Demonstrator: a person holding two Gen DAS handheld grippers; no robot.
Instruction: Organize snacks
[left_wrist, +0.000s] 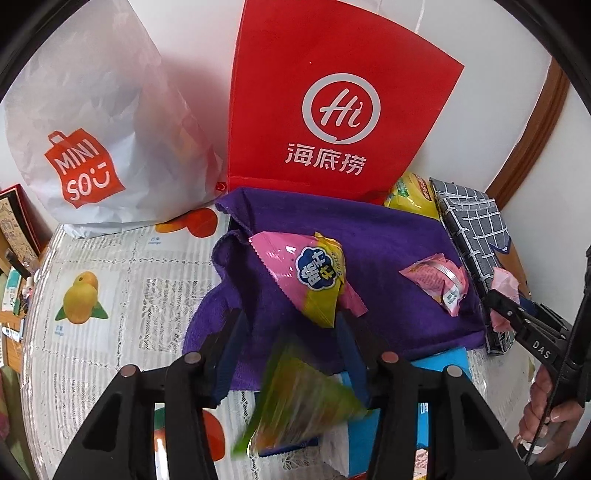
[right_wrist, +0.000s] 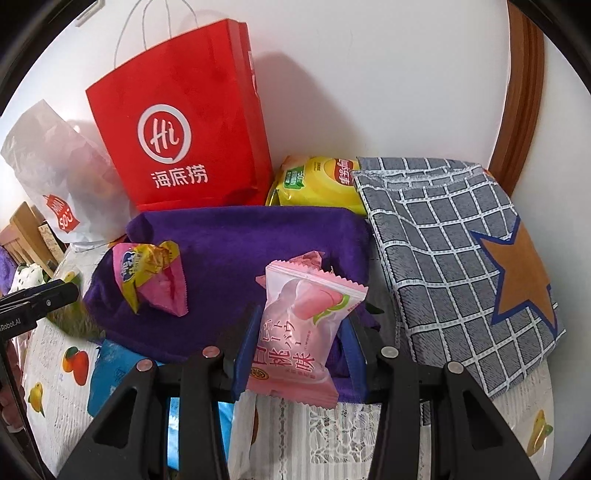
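The right claw (right_wrist: 297, 347) grips a pink peach packet (right_wrist: 299, 332) (reading 白桃味) before the purple cloth (right_wrist: 236, 243). The left claw (left_wrist: 291, 350) gapes around a blurred green packet (left_wrist: 295, 398); beyond stands a red "Hi 海底捞" bag (left_wrist: 332, 92).

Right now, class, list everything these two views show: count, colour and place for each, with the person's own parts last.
Paper bag: 1, red, back by wall.
Plastic bag: 1, white, left of it.
Cloth: 1, purple, centre.
Pink-yellow snack: 1, on cloth.
Peach snack: 1, pink, between right fingers.
Green snack: 1, blurred, between left fingers.
Chip bag: 1, yellow, behind cloth.
Checked cloth: 1, grey, right.
Left gripper: black, open.
Right gripper: black, closed.
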